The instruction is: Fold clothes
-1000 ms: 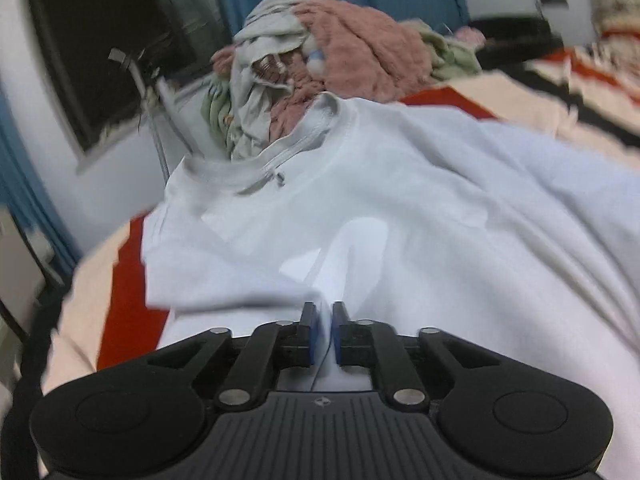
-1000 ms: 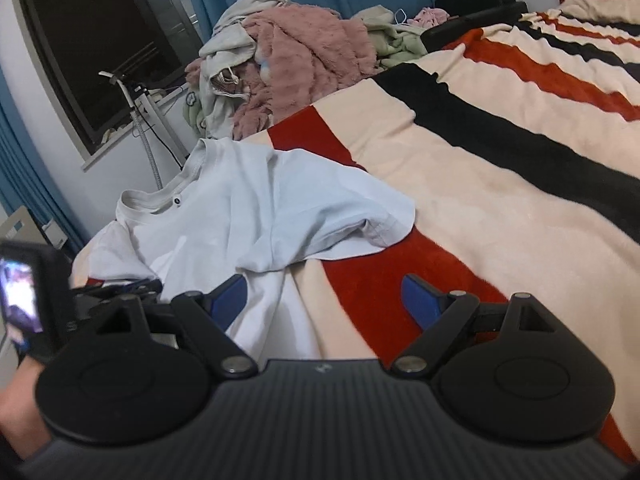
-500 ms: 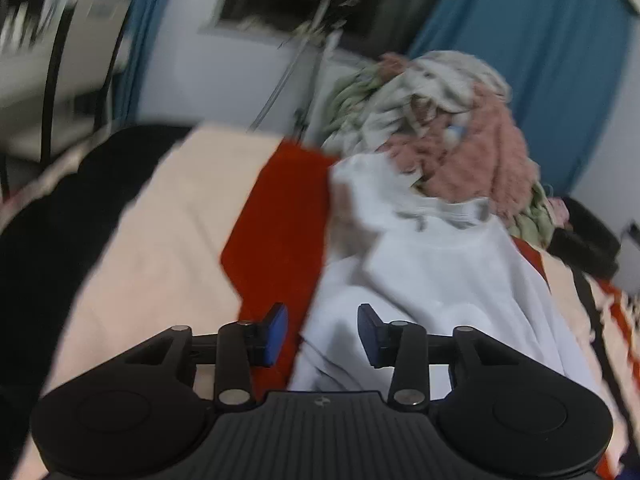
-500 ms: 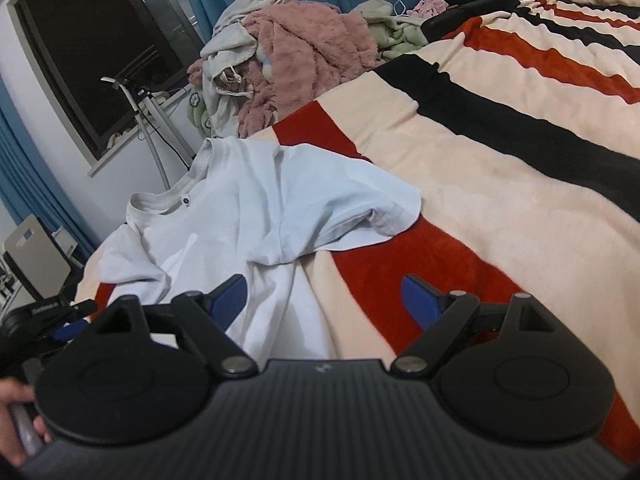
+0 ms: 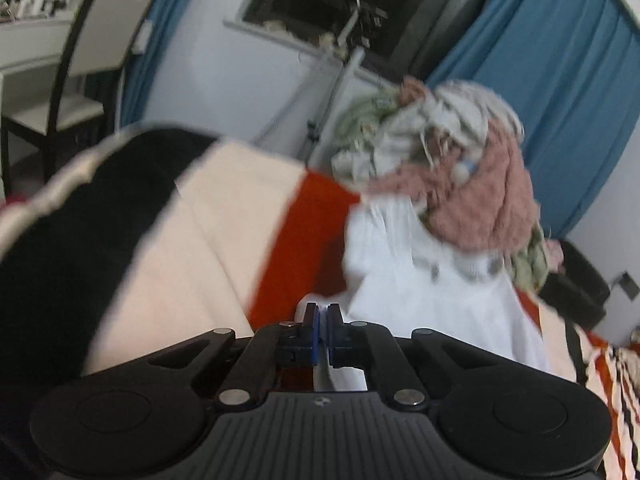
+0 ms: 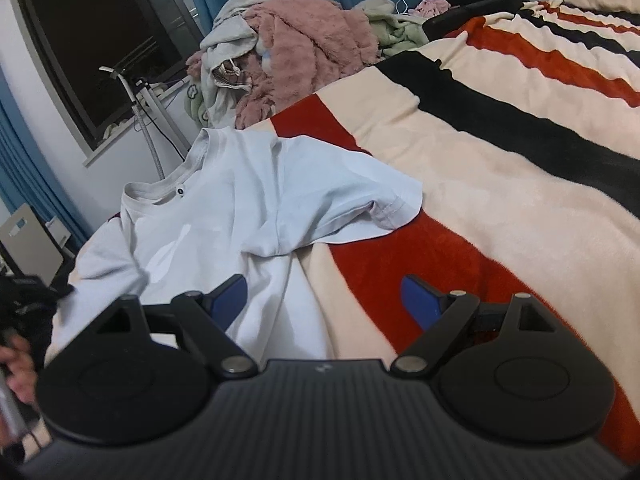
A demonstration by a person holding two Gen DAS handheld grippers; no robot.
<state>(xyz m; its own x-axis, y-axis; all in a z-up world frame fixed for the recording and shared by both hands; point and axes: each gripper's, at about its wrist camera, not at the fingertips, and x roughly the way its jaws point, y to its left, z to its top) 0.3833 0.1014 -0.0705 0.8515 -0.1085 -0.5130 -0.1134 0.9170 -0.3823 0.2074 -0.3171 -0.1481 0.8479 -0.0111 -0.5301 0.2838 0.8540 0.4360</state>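
Note:
A white T-shirt (image 6: 240, 216) lies crumpled on the striped blanket (image 6: 500, 168), collar toward the window, one sleeve spread to the right. In the left wrist view the T-shirt (image 5: 432, 292) stretches ahead toward the laundry pile. My left gripper (image 5: 322, 314) is shut on an edge of the T-shirt, white cloth pinched between its blue pads. My right gripper (image 6: 324, 300) is open and empty, low over the shirt's lower part and the red stripe.
A heap of mixed laundry (image 6: 288, 52) with a pink fleece sits at the bed's far end, also in the left wrist view (image 5: 452, 176). A metal stand (image 6: 148, 120) and dark window are behind. A chair (image 5: 80, 80) and desk stand to the left.
My left gripper let go of the shirt, swung left, opened, then shut again on the shirt's left edge. My right gripper stayed open and drifted slightly forward.

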